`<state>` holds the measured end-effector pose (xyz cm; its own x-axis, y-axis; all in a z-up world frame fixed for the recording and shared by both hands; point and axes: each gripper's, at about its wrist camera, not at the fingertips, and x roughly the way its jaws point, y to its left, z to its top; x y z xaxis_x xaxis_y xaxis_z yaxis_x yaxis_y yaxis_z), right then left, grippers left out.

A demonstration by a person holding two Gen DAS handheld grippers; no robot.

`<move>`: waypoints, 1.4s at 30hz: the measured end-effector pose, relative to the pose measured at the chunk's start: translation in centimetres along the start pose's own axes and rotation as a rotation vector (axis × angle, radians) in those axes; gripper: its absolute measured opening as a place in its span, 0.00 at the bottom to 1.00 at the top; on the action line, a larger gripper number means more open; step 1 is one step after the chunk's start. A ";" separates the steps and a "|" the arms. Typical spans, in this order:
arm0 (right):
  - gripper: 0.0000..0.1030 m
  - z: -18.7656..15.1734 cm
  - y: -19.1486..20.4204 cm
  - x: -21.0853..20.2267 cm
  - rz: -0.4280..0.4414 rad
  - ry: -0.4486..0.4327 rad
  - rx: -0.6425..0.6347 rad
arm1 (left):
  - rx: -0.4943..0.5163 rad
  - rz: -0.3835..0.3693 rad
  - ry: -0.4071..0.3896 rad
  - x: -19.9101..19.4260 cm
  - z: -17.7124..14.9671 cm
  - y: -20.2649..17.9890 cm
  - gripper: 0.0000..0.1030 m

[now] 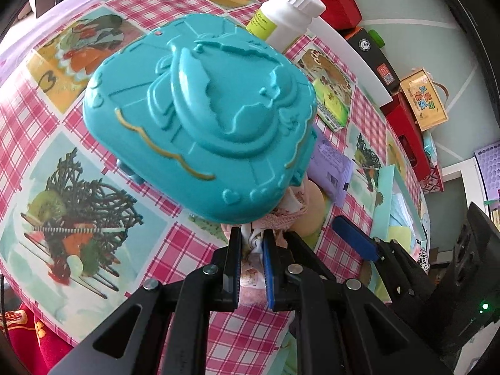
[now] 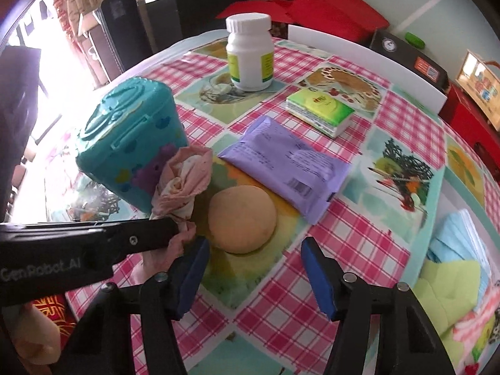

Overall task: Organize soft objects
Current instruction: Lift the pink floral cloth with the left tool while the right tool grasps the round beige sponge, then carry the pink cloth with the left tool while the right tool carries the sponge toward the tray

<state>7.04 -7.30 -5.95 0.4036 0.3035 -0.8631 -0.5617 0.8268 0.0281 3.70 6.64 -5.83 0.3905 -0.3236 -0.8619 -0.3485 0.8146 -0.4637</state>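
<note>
My left gripper point(image 1: 252, 237) is shut on a bunched pink cloth point(image 1: 281, 217), which hangs against a teal plastic case point(image 1: 200, 115). In the right wrist view the same cloth point(image 2: 184, 181) rises from the left gripper point(image 2: 178, 231) beside the teal case point(image 2: 131, 143). My right gripper point(image 2: 254, 268) is open, and its blue pads point(image 2: 318, 278) hold nothing. A round tan sponge point(image 2: 242, 218) lies on the checked tablecloth just ahead of them, untouched. One right finger point(image 1: 356, 237) shows in the left wrist view.
A purple packet point(image 2: 284, 165), a green tissue pack point(image 2: 322, 112) and a white bottle point(image 2: 250, 53) lie farther back. A mint tray point(image 2: 437, 187) at the right holds blue masks point(image 2: 456, 237) and green cloths. Red boxes point(image 2: 328, 9) stand beyond the table edge.
</note>
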 end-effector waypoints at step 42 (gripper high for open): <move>0.49 0.0 0.4 0.3 -0.055 -0.001 0.019 | -0.012 -0.041 0.031 1.2 0.5 -0.7 0.12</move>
<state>6.95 -6.91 -6.19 0.4343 0.2576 -0.8632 -0.5250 0.8511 -0.0101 4.83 5.89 -6.45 0.3783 -0.3718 -0.8477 -0.3430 0.7943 -0.5014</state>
